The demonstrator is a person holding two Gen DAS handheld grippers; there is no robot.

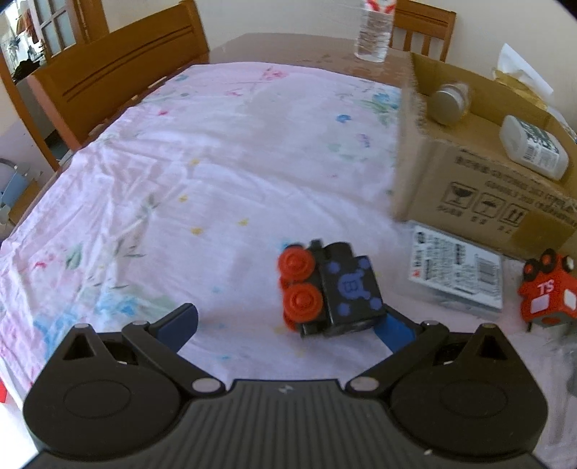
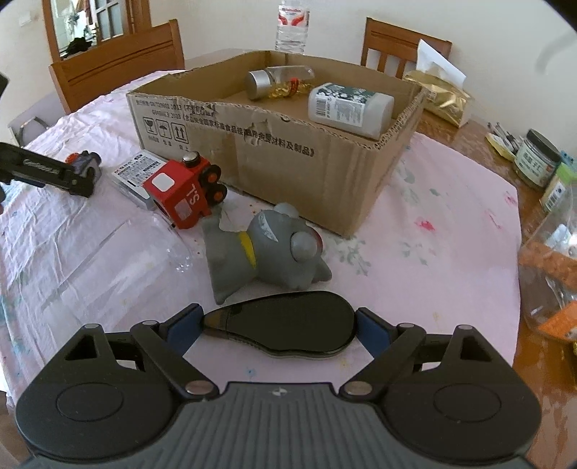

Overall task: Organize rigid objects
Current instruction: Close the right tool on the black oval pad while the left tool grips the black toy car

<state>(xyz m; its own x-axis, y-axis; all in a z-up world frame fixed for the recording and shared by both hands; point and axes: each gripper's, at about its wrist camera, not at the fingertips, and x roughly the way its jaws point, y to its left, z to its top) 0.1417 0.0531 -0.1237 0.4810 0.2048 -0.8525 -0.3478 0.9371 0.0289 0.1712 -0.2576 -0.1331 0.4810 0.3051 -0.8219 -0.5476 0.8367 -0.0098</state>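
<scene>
Where the person stands at the worktop (image 2: 468,202), which is draped in a pale pink floral cloth, each hand holds a black two-finger tool. Nearest, the right tool (image 2: 279,328) has its blue-padded fingers set wide on either side of a flat, glossy black teardrop-shaped object (image 2: 288,324) lying on the cloth; whether the pads press it I cannot tell. The left tool (image 1: 288,324) is also spread wide, and a black toy train block with red wheels and blue dots (image 1: 324,288) lies just beside its right finger, possibly touching, not gripped.

A little farther off lies a grey rubber cat figure with a yellow collar (image 2: 267,249) on its side. Beyond it, a red toy train block marked TS (image 2: 184,194) rests against a flat white printed packet (image 2: 135,173), both just in front of the box.

Farther still sits an open brown cardboard box (image 2: 288,158). Inside it already lie a clear glass bottle with a silver cap (image 2: 277,83) and a white plastic bottle with a dark label (image 2: 349,106).

As a judgement, the sorting is partly done: two bottles are boxed, while both trains, the cat, the packet and the black object wait outside.

At the far edge stands a clear plastic water bottle (image 2: 292,27), with wooden chairs (image 2: 119,61) behind.
</scene>
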